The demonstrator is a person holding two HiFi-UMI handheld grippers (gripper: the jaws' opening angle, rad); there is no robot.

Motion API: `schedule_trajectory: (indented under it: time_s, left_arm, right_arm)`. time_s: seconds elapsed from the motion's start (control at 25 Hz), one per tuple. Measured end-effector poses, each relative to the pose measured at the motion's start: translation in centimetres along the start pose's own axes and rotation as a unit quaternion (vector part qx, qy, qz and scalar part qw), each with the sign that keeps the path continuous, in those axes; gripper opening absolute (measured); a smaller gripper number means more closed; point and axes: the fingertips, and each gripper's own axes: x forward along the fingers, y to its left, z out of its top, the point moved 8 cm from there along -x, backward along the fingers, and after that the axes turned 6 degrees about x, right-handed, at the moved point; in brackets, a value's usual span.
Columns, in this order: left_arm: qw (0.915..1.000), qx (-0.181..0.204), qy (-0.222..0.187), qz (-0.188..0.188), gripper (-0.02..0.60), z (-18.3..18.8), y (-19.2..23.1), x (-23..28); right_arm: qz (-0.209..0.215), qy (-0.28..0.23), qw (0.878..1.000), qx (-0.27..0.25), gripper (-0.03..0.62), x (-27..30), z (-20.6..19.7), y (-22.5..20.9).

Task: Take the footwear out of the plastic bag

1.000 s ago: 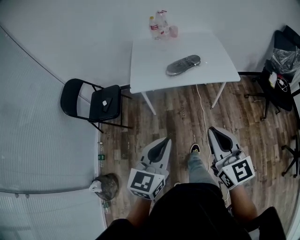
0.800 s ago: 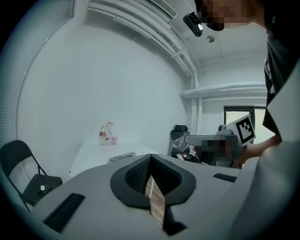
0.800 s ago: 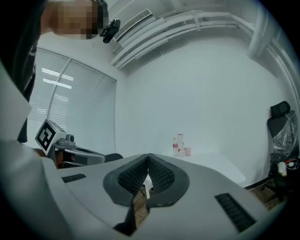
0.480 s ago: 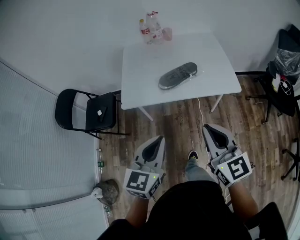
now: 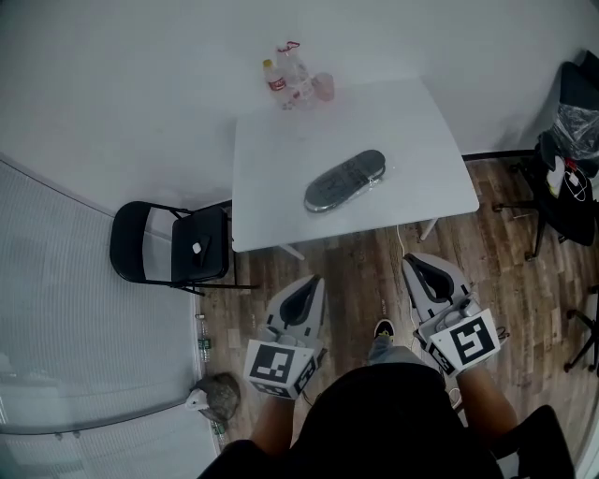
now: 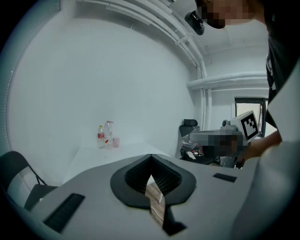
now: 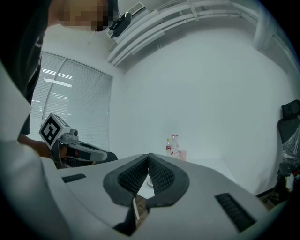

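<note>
Ahead of me a plain white wall runs behind a square white table on slim white legs. The floor below me is wood planking, mottled brown and grey. To my left a black folding chair stands just beside the table's corner, and past it pale slatted blinds cover the window side. To my right a black office chair sits near the wall. White pipes run along the ceiling. The light is even and cool.

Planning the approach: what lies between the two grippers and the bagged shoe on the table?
Head view: wooden floor, a white cable near the right gripper, then the table's edge and bare top. Nothing else before the bagged shoe.
</note>
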Motion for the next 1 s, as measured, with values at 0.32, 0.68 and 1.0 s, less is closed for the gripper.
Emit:
schedule_trajectory:
  time_s: [0.32,0.68,1.0]
  left_arm:
    - [0.9998,0.017,0.012,0.007,0.021,1.0,0.0,2.9]
    - [0.9997,0.016,0.020,0.001,0.021,0.9,1.5,5.8]
    - [0.9968,0.035,0.068,-0.023,0.021,1.9,4.5,10.4]
  right_arm:
    - [0.003,-0.004,1.000,0.009,0.017,0.9,0.0,-3.7]
    - [0.005,0.005,1.000,0.011,0.017,2.6,-0.6,-5.5]
    - [-0.002,0.008,1.000,0.007,0.017,6.3,-0.4,-8.1]
